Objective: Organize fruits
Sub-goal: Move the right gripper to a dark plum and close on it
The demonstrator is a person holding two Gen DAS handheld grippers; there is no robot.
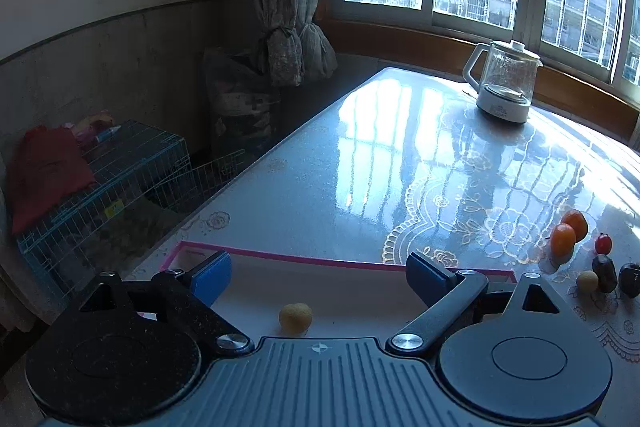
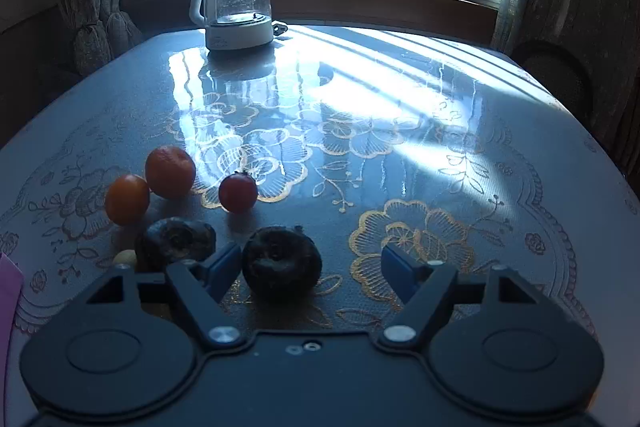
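My left gripper (image 1: pixel 320 273) is open above a white tray with a pink rim (image 1: pixel 304 259). A small yellow fruit (image 1: pixel 295 317) lies in the tray between its fingers. To the right on the table lie two oranges (image 1: pixel 563 239), a red tomato (image 1: pixel 603 243), another yellow fruit (image 1: pixel 587 281) and two dark fruits (image 1: pixel 605 273). My right gripper (image 2: pixel 310 269) is open and empty. A dark round fruit (image 2: pixel 282 263) sits between its fingers, near the left one. A second dark fruit (image 2: pixel 174 239), the oranges (image 2: pixel 170 171) (image 2: pixel 127 199) and the tomato (image 2: pixel 238 192) lie to the left.
A glass kettle on a white base (image 2: pixel 236 11) stands at the far side of the table, below the window. The table (image 2: pixel 400 147) has a glossy flowered cover. A blue wire cage (image 1: pixel 112 179) sits on the floor beyond the table's left edge.
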